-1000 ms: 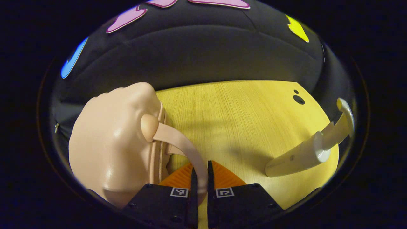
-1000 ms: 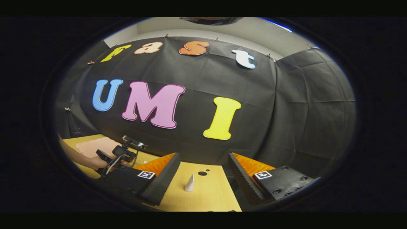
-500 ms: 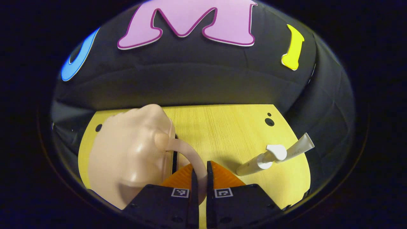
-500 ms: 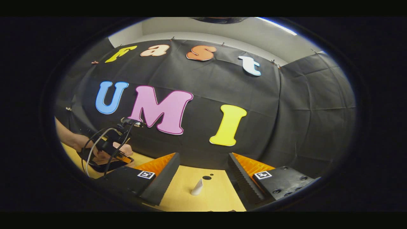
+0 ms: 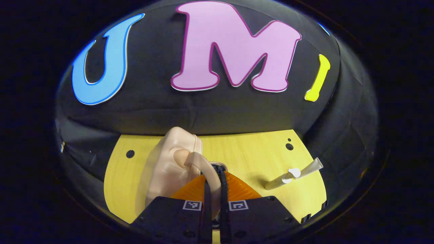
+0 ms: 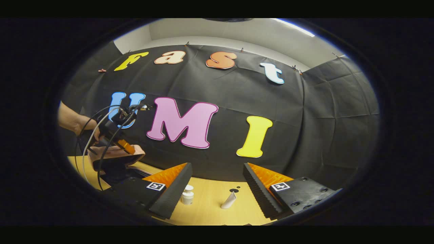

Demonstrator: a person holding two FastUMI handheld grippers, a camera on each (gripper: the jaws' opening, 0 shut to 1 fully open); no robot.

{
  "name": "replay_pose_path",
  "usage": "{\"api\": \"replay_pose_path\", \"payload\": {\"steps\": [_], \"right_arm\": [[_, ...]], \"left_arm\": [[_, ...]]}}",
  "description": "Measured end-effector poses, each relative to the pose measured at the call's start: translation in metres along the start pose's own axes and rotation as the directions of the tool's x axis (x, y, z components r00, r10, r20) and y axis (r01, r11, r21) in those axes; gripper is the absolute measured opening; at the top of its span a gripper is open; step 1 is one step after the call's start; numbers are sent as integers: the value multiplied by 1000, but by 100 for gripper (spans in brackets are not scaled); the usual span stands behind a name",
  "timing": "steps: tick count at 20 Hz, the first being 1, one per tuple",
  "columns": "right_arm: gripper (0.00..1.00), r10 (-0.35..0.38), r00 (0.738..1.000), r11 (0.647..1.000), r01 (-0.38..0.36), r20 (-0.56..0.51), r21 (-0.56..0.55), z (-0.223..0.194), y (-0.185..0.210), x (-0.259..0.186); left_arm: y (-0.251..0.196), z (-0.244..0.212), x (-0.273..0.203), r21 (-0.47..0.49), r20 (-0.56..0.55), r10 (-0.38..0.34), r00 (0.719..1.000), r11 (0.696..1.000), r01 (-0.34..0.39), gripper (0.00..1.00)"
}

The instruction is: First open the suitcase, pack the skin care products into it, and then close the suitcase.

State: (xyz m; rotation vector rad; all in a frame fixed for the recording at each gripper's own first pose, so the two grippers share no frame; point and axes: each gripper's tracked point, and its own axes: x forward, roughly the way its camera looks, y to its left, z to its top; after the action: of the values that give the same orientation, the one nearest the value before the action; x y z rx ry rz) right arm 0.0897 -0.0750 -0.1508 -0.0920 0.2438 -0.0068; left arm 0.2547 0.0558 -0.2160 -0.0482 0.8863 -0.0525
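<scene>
The pink suitcase [image 5: 166, 166] lies on the yellow table [image 5: 251, 152] with its lid [image 6: 115, 154] lifted and a dark gap under it. My left gripper [image 5: 214, 178] is shut on the lid's curved pink handle [image 5: 200, 162], which runs down between the fingers. To the right of it, two pale skin care tubes [image 5: 291, 174] lie crossed on the table. My right gripper [image 6: 217, 169] hangs open above the table with nothing between its fingers. Below it stand a small white bottle [image 6: 187, 195] and a white tube [image 6: 229, 200].
A person's hand [image 6: 73, 120] with trailing cables holds the left gripper at the far left of the right gripper view. The black cloth wall stands right behind the table's far edge. Small round holes [image 5: 289, 146] mark the tabletop near its corners.
My left gripper has risen and tipped up with the handle, swinging the suitcase lid open. The right gripper has drifted slightly, bringing the small white bottle into its view.
</scene>
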Motion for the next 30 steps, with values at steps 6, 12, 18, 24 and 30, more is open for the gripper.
{"api": "replay_pose_path", "payload": {"steps": [6, 12, 18, 24, 30], "right_arm": [[97, 19, 1000, 1000, -19, 19, 0, 16, 41, -5], [97, 47, 999, 998, -47, -12, 35, 24, 86, -11], [97, 21, 999, 1000, -22, -34, -20, 19, 107, -9], [97, -36, 996, 998, 32, -78, -47, 1, 102, -10], [97, -52, 992, 992, 39, -114, -117, -20, 103, -29]], "left_arm": [[132, 15, -26, 104, 25, 142, 990, 984, -144, 14], [274, 5, -24, 157, 78, 301, 950, 938, -310, 13], [380, -56, 17, 60, 24, 348, 937, 935, -349, 13], [429, -144, 74, -56, -86, 346, 934, 935, -351, 13], [437, -183, 105, -35, -115, 336, 935, 939, -341, 13]]}}
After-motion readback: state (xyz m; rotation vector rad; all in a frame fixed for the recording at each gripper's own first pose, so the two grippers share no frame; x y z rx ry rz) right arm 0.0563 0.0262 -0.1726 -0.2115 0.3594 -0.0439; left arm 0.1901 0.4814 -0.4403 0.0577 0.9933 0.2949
